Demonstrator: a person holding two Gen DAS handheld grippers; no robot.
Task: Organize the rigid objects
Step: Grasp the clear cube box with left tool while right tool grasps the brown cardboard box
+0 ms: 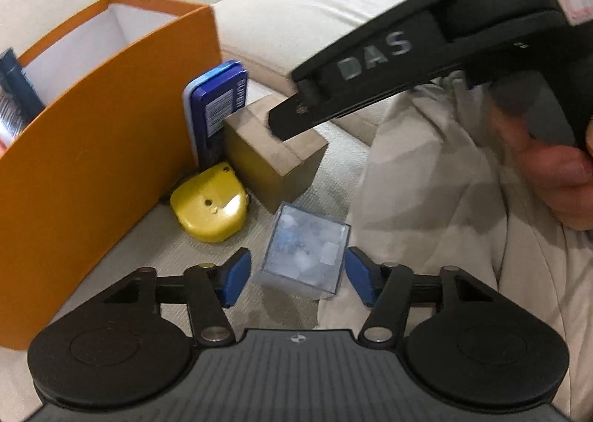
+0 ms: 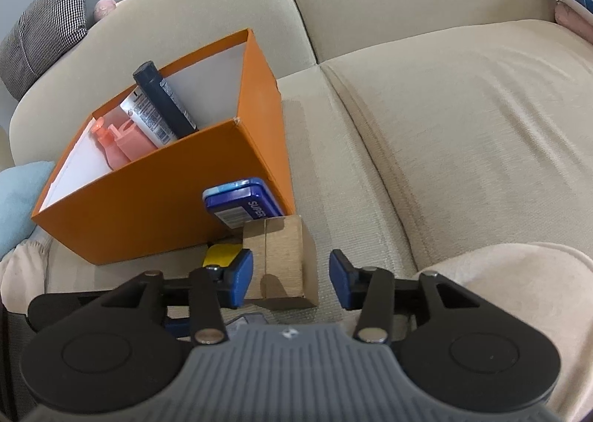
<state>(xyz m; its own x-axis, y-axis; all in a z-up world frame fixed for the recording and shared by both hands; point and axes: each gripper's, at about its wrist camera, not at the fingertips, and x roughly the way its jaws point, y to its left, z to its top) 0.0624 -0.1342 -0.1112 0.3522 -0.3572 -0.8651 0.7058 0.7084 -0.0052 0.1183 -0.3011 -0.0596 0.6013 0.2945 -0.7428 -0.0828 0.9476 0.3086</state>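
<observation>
Blue pads of my left gripper (image 1: 292,275) stood wide on both sides of the clear cube (image 1: 305,255), not pressing it. My right gripper (image 2: 291,279) was open around the brown box (image 2: 281,259), which sat beside the orange box (image 2: 148,207).

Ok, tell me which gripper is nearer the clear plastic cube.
Left. The left gripper straddles the clear plastic cube; the right gripper sits over the cardboard box beyond it.
</observation>
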